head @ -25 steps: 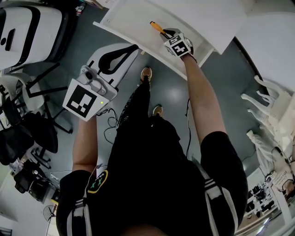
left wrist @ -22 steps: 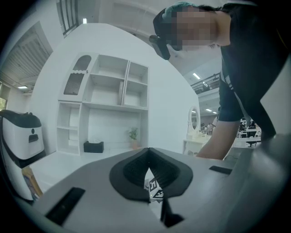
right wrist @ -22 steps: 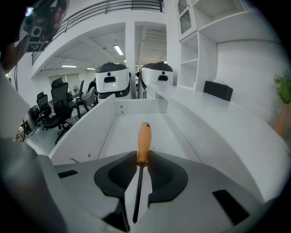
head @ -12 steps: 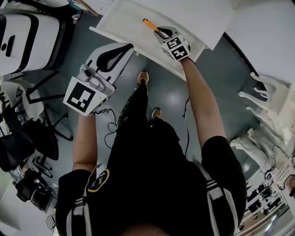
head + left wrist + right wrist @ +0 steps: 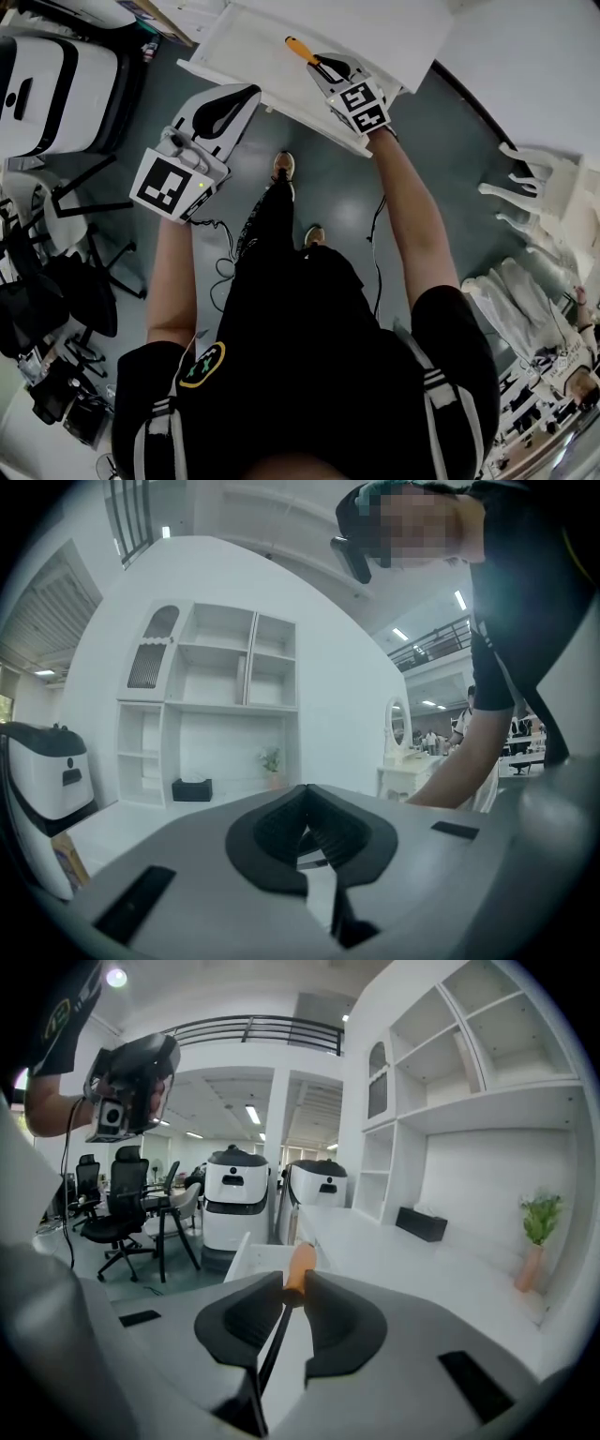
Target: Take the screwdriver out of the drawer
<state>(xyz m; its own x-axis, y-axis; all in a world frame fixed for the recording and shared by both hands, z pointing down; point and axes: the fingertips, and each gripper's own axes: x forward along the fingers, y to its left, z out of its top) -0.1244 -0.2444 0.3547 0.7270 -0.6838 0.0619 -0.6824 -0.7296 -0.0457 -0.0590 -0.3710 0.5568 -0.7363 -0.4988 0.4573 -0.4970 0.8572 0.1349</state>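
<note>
At top of head view, right gripper (image 5: 330, 67) is clamping the screwdriver (image 5: 300, 51) over the open white drawer (image 5: 246, 45). Orange handle is poking out past the jaw tips, pointing away from the person. Right gripper view: right gripper (image 5: 295, 1283) is pinching the screwdriver (image 5: 300, 1262) where handle meets shaft, pads pressing on both sides, and the dark shaft is running back between the pads toward the camera. Drawer (image 5: 246, 1258) is showing beyond and below the handle, so the tool is sitting raised off the drawer floor, touching nothing but the pads.

Left gripper (image 5: 246, 94) is hanging near the drawer's front edge, to the left of the right one, well apart from the screwdriver. Left gripper view: left gripper (image 5: 305, 794) is pointing about level, jaw tips meeting, nothing between them.

Person is standing at the drawer in dark clothes, both arms reaching forward, shoes (image 5: 283, 167) on the grey floor (image 5: 347, 197).

Background in right gripper view: white desk top (image 5: 394, 1251) carrying a black box (image 5: 422, 1223) and a small potted plant (image 5: 536, 1232), white shelving (image 5: 487, 1044) rising above, black office chair (image 5: 122, 1208) and two white machines (image 5: 234, 1199) standing off to the left.
</note>
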